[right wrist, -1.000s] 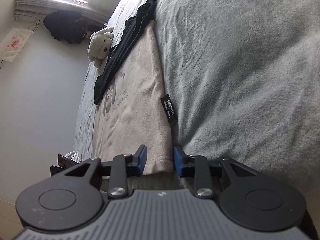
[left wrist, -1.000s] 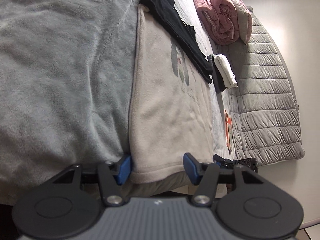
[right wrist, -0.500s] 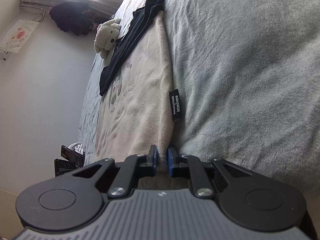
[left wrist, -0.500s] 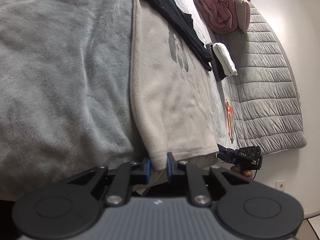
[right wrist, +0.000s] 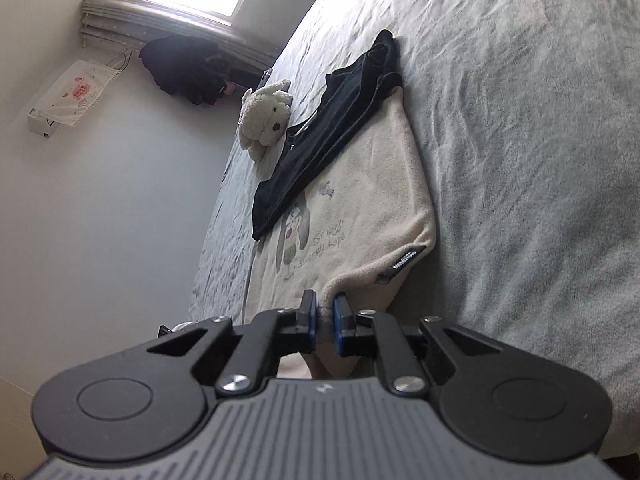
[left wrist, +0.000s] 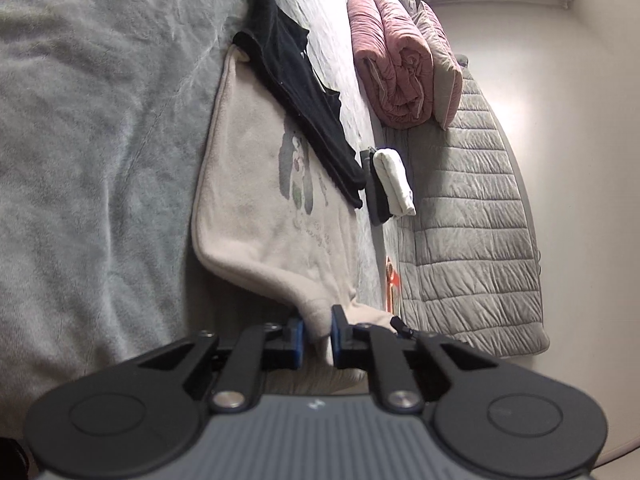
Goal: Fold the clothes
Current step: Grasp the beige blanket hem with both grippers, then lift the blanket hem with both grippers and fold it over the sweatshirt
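Bed cover [left wrist: 92,128]: grey fleece, spread across the whole bed; carries every garment listed below.
Quilted panel [left wrist: 468,240]: grey, stitched in horizontal bands; stands along the far side of the bed in the left wrist view.
Cream fleece garment [left wrist: 256,184]: lies flat on the bed cover with a cartoon print and a line of script facing up; near edge raised off the cover at two corners, one in each gripper; black woven label [right wrist: 404,262] sewn at the edge near the right gripper.
Pink rolled bedding [left wrist: 390,68]: rolled and stacked at the far end, beside a grey pillow.
Black garment [left wrist: 304,108]: draped in a long strip over the far part of the cream fleece garment, touching it.
Soft toy [right wrist: 266,118]: white, plush; rests on the bed cover just beyond the black garment, near the wall.
White folded item [left wrist: 394,182]: set on the bed beside a dark folded piece, next to the quilted panel.
Left gripper [left wrist: 318,334]: blue pads pinched together on a bunched corner of the cream fleece garment.
Right gripper [right wrist: 325,318]: blue pads pinched together on the other near corner of the same garment.
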### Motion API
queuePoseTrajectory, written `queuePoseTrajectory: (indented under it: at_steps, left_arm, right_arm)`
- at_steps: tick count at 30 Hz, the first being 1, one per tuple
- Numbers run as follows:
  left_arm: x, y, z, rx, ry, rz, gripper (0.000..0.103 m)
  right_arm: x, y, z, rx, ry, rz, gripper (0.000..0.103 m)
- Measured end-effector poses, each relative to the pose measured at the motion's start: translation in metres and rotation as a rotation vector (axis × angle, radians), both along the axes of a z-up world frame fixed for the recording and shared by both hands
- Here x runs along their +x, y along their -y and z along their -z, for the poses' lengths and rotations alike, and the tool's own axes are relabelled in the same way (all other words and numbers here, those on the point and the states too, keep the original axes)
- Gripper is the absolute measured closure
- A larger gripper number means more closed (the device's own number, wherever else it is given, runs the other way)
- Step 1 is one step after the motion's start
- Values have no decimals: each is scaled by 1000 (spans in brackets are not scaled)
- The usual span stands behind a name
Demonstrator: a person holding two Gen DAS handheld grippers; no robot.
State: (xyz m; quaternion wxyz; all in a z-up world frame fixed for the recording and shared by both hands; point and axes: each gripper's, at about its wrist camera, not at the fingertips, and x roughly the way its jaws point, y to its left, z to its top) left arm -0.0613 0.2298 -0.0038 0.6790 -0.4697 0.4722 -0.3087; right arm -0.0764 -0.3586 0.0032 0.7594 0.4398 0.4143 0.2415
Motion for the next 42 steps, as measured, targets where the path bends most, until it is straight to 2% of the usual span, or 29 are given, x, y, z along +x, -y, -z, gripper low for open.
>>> queuePoseTrajectory:
  at_steps: [5,10,18,21,24,26,28,31,35,36,37,40,42]
  left_arm:
    - [26,-2,0,-24,-34,-88,90]
    - [59,0,12,-52,-93,-173,90]
    - [87,-2,39,-54,-151,-232,90]
    - [94,-3,37,-45,-153,-244,87]
    - [96,-5,32,-45,-122,-265,82]
    - [97,-8,26,-35,-91,-289,70]
    - [99,-8,17,12,-44,-302,66]
    - [102,-4,0,107,37,-306,60]
    - [103,5,-15,209,126,-272,60]
    - [104,8,-18,234,141,-264,60]
    - [104,10,-20,267,157,-253,60]
    - [105,19,-24,398,210,-223,61]
    - [103,25,-26,504,254,-196,61]
  right_arm:
    - [24,1,4,21,-22,91,91]
    - [48,3,8,42,-43,182,91]
    - [73,6,42,71,-94,282,91]
    - [81,8,50,120,-133,298,91]
    - [84,9,49,135,-140,302,90]
    - [85,10,47,155,-130,307,88]
    - [86,12,43,166,-113,320,88]
    - [87,8,32,109,-79,320,87]
    - [87,-2,16,34,-16,302,83]
    - [86,-3,13,25,0,307,70]
    - [84,-3,11,18,13,320,52]
    - [79,2,6,0,37,347,50]
    - [79,-3,3,-56,54,360,50]
